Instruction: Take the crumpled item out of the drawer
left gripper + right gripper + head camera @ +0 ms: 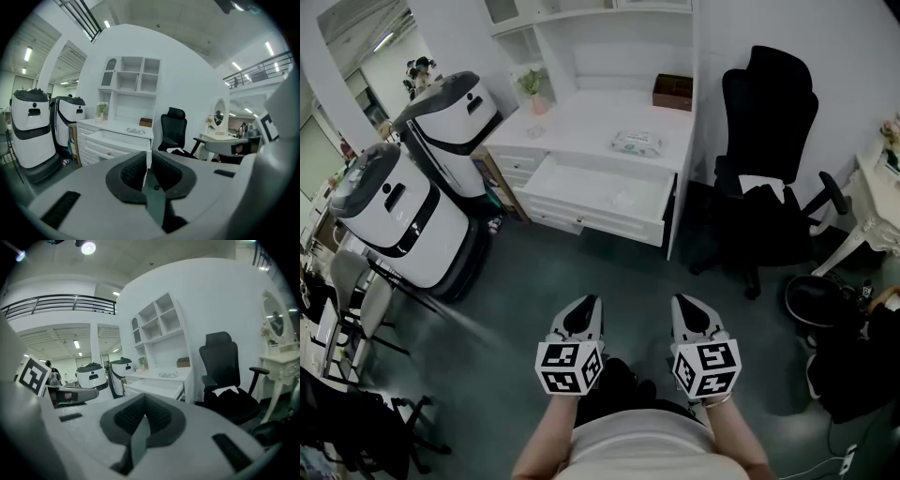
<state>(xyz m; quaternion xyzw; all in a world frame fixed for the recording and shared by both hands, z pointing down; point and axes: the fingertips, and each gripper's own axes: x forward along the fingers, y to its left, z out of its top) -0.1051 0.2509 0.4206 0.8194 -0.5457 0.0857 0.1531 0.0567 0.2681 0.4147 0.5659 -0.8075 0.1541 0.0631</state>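
A white desk [581,117] stands across the room with its wide drawer [598,190] pulled open. Inside the drawer lies a pale crumpled item [625,199], small and faint in the head view. Both grippers are held low in front of the person, far from the desk. My left gripper [586,304] is shut with nothing between its jaws. My right gripper [684,302] is likewise shut and empty. In the left gripper view the closed left gripper [149,158] points at the open drawer [118,138]. The right gripper [144,403] faces the drawer [157,389] too.
A wipes pack [636,142], a brown box [672,91] and a potted plant [533,89] sit on the desk. A black office chair [764,159] stands to its right, two white robots [445,117] [394,216] to its left. Dark floor lies between me and the desk.
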